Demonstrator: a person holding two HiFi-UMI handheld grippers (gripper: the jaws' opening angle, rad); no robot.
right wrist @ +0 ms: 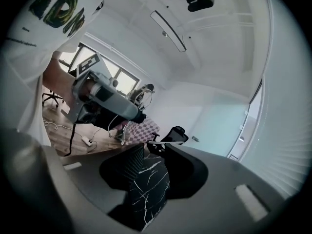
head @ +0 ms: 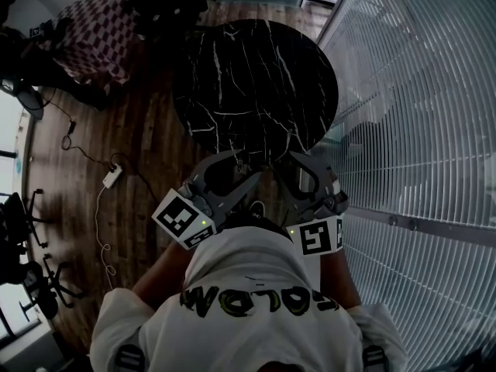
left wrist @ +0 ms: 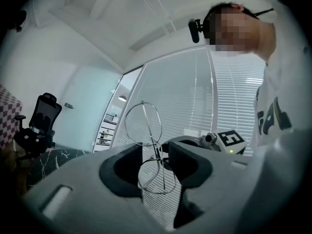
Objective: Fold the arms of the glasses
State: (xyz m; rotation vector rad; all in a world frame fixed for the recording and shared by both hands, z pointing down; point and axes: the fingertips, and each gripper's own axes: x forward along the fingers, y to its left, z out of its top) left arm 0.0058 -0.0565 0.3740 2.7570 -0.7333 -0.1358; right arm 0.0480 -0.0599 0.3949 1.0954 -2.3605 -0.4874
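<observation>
My left gripper (left wrist: 155, 153) has its jaws pinched on the wire-rimmed glasses (left wrist: 142, 123) between the two lenses, with one lens standing above the pads and the other below. My right gripper (right wrist: 152, 156) faces it close by, jaws spread and empty. Both hang at the near edge of the black marble table (head: 256, 84).

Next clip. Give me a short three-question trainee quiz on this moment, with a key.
1. True or false: the right gripper holds the thin round wire-frame glasses.
2. Whose jaws are shut on the glasses? A the left gripper; B the right gripper; C neither.
3. Fill in: the black white-veined marble table has a ____ top.
Key: 1 false, its jaws stand apart and empty; 2 A; 3 round.
</observation>
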